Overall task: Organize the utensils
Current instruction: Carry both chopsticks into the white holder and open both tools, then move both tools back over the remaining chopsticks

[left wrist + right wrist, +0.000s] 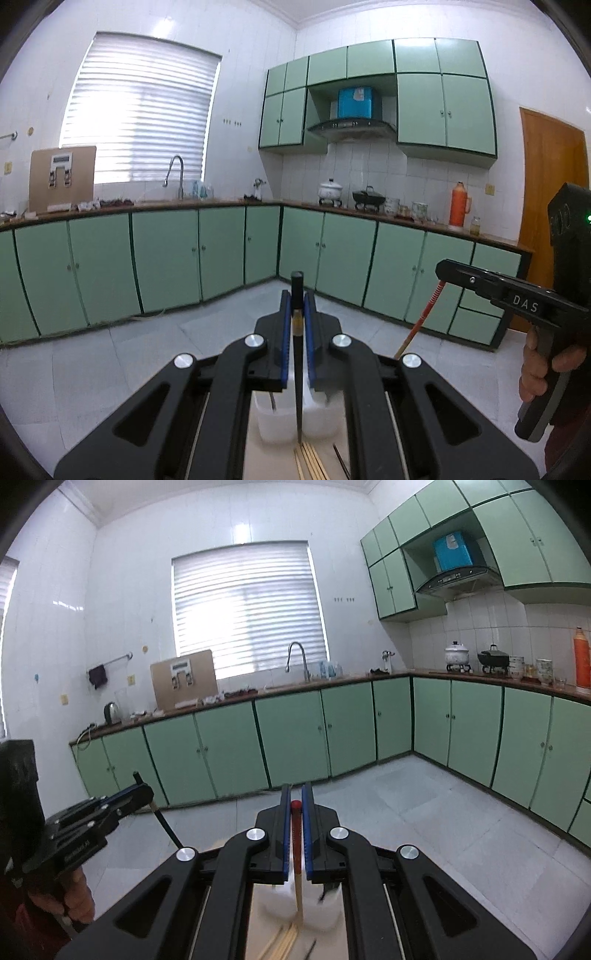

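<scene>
Left gripper fingers pinching black chopstick; right gripper fingers pinching red-topped chopstick. Below fingers: white container, loose chopsticks on pale bench, mostly hidden by gripper bodies. Beyond: grey tiled floor, green cabinets, window blind. Container contents blurred.

Black hand-held gripper, blue pads, silver screws.
</scene>
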`<control>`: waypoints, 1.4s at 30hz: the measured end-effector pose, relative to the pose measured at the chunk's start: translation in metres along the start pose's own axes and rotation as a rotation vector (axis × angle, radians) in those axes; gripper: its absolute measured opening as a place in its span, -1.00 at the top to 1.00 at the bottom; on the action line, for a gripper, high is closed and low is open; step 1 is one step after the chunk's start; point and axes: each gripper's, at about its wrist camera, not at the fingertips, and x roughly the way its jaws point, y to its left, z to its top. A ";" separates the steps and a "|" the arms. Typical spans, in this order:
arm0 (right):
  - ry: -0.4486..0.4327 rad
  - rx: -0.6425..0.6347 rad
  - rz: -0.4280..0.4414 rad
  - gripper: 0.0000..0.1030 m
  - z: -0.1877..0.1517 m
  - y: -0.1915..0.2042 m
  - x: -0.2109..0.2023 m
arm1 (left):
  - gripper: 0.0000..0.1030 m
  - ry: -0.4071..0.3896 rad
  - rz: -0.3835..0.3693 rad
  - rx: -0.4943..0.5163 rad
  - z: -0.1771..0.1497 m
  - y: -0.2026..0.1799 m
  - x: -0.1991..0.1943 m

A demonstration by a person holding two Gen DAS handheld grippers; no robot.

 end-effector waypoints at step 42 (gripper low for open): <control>0.096 -0.034 -0.210 -0.71 -0.115 -0.011 0.037 | -0.67 0.094 0.127 -0.002 -0.103 0.040 0.041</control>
